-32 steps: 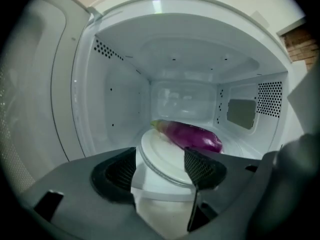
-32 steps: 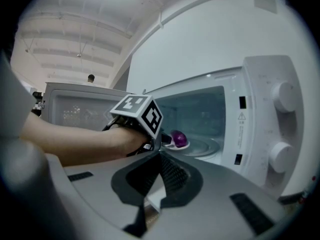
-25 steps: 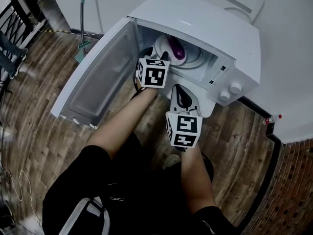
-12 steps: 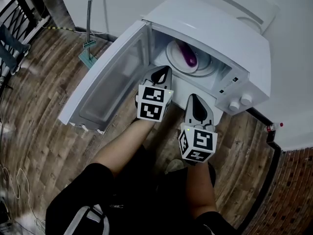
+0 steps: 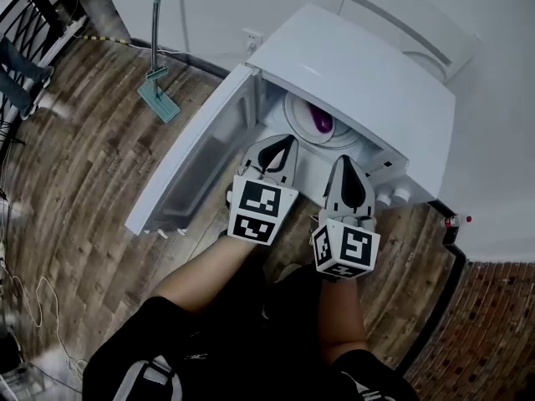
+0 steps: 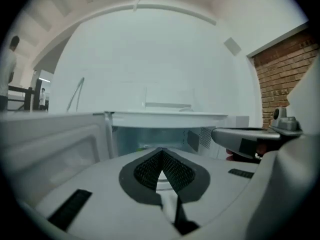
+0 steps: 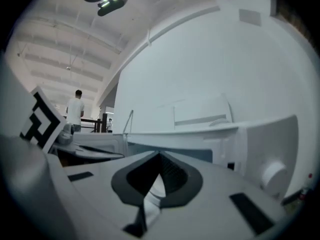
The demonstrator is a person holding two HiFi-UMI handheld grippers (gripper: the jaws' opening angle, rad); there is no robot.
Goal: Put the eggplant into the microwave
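In the head view, a white box-shaped microwave (image 5: 359,73) stands on a wood-plank floor (image 5: 84,165) with its white hinged door (image 5: 201,153) swung wide open to the left. A glossy purple eggplant (image 5: 320,117) lies on a round white plate (image 5: 294,115) inside the cavity. The left gripper (image 5: 287,143) and right gripper (image 5: 346,164) hover side by side just outside the opening, tips aimed at it, both clear of the eggplant.

In the left gripper view, the grey jaws are pressed together at the tips with nothing between them. The open cavity lies straight ahead, and the jaws hide the eggplant.

In the right gripper view, the jaws likewise meet at the tips, empty. The microwave's front with a round white knob (image 7: 272,176) sits beyond them.
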